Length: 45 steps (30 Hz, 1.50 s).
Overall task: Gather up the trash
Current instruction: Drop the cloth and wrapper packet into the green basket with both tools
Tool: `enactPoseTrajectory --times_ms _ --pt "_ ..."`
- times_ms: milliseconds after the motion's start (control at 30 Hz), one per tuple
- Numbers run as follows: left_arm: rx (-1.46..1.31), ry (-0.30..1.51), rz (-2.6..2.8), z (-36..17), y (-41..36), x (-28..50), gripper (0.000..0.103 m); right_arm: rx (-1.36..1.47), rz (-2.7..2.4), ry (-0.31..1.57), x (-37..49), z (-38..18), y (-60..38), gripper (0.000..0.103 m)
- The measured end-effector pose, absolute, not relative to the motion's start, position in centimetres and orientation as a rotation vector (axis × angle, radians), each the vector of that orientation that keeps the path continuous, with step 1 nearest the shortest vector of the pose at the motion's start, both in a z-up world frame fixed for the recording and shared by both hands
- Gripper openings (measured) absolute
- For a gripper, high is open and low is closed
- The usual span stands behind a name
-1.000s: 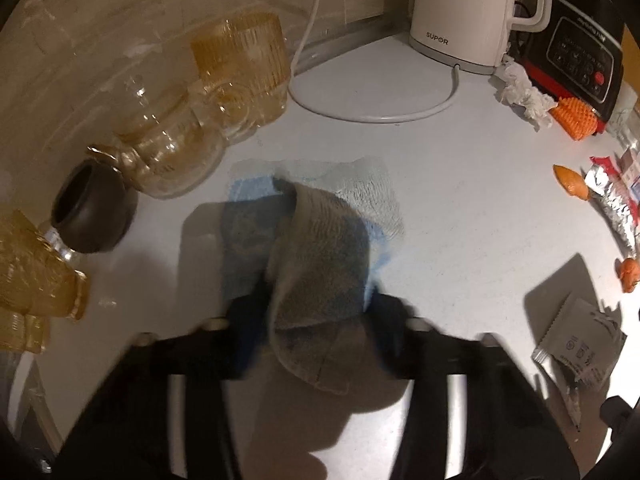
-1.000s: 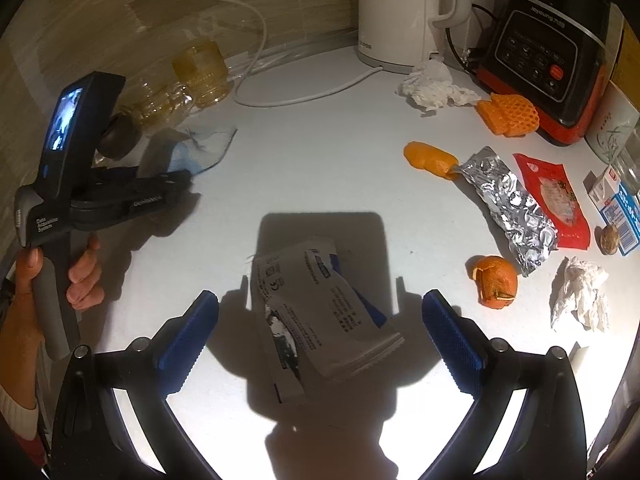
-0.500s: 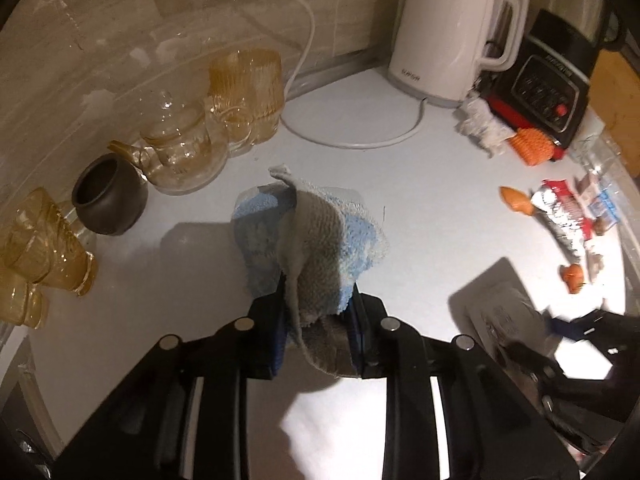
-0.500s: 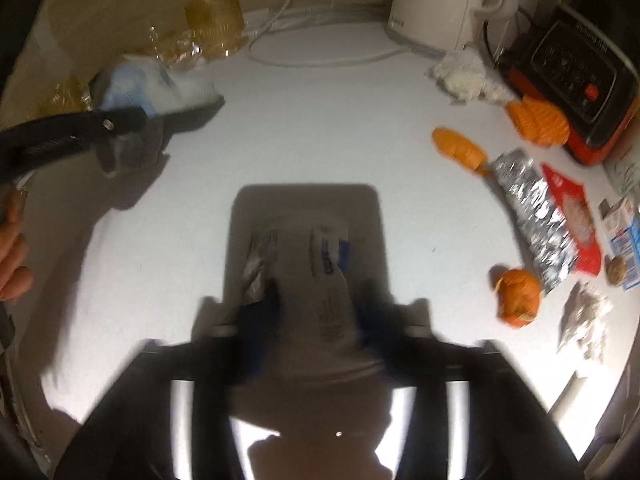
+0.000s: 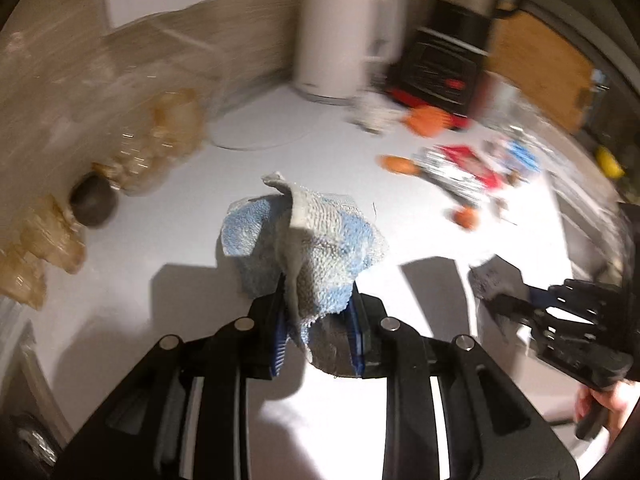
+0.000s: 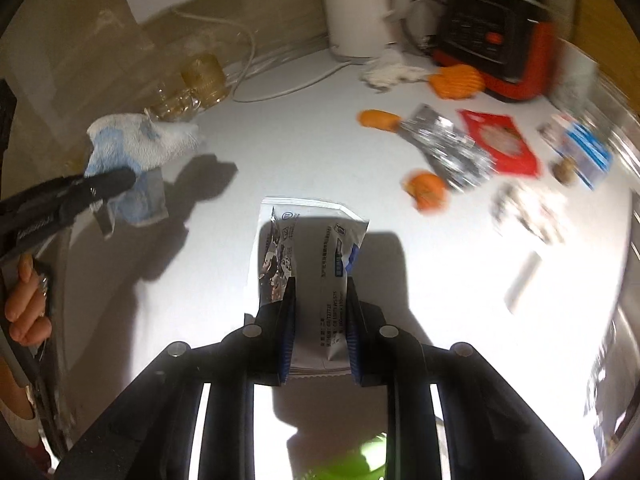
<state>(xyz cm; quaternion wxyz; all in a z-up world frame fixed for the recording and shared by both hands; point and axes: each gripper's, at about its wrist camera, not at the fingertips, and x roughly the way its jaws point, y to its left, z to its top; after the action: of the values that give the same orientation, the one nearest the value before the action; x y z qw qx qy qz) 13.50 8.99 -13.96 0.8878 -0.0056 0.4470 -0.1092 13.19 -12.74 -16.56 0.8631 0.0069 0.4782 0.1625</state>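
My left gripper (image 5: 318, 304) is shut on a blue and grey cloth (image 5: 308, 240) and holds it above the white counter; it also shows in the right wrist view (image 6: 132, 148). My right gripper (image 6: 320, 292) is shut on a grey printed plastic wrapper (image 6: 316, 248), lifted off the counter; it appears at the right of the left wrist view (image 5: 496, 280). Trash lies at the far right: orange peels (image 6: 428, 190), a silver foil wrapper (image 6: 448, 146), a red packet (image 6: 498, 142), crumpled tissues (image 6: 390, 72).
A white kettle (image 6: 356, 4) and a black and red appliance (image 6: 496, 32) stand at the back. Amber glasses (image 5: 176, 120), a glass teapot and a dark pot (image 5: 94, 200) line the left wall. A small blue and white box (image 6: 584, 152) lies at the right.
Both grippers closed on their items and lifted them: the left raised the cloth off the counter, the right picked up the wrapper. Both views have pulled back and up.
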Motion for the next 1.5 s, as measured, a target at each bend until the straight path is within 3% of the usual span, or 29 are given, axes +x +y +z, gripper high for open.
enactPoseTrajectory --times_ms 333,600,700,767,833,1233,1500 --pt "0.069 1.067 -0.515 -17.3 -3.8 0.3 0.025 0.004 0.261 1.037 0.2 -17.3 -21.7 0.023" --pt "0.108 1.171 -0.541 -21.5 -9.9 -5.1 0.026 0.065 0.228 1.073 -5.3 -19.3 -27.3 0.023" --pt "0.122 1.194 -0.523 -22.6 -11.3 -6.1 0.042 0.073 0.236 1.070 -6.6 -19.4 -28.2 0.023" --pt "0.126 1.206 -0.505 -23.0 -11.9 -6.8 0.068 0.071 0.238 1.064 -7.2 -19.4 -28.3 0.023" --pt "0.124 1.201 -0.502 -23.0 -12.3 -7.2 0.076 0.069 0.242 1.064 -7.8 -19.4 -28.5 0.024" --pt "0.140 1.159 -0.431 -20.9 -11.1 -7.7 0.091 0.058 0.299 1.065 -8.5 -19.8 -27.9 0.026" --pt "0.059 1.067 -0.350 -17.0 -6.9 -5.8 0.091 -0.008 0.387 1.095 -8.4 -22.4 -24.3 0.026"
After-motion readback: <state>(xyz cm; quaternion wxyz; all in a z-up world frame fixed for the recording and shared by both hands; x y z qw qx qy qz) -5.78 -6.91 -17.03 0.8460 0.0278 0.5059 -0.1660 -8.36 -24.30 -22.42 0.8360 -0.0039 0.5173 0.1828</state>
